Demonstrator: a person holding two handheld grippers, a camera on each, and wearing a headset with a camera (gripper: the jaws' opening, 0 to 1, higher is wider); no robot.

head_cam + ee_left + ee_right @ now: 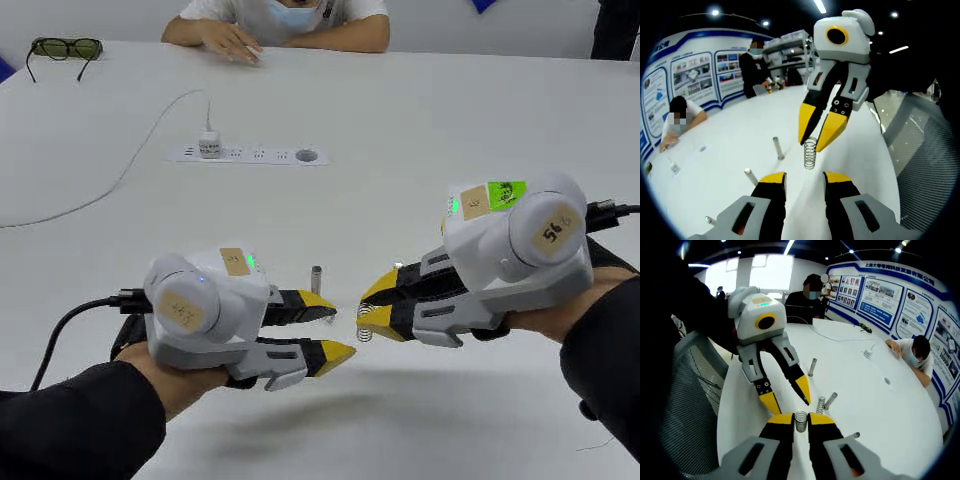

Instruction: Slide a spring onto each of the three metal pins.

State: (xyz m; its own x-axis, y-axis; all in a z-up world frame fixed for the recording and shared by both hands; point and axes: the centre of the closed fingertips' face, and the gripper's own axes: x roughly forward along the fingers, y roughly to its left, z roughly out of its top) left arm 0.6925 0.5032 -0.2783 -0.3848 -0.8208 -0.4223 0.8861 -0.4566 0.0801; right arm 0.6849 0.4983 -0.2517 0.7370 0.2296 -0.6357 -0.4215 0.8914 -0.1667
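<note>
Low ctr, right gripper view: small steel coil spring point(800, 421) pinched at tips of yellow-tipped right gripper point(801, 418), jaws nearly closed on it.
Spring axis: approx upright in left gripper view.
Other tongs: left gripper point(805, 176), jaws well apart, empty, facing spring.
Nearest target: short grey metal pin point(316, 279), upright on white table point(420, 130), up-left of spring in head view, near both tips.
View diff: right gripper view gives three pins; head view one.
</note>
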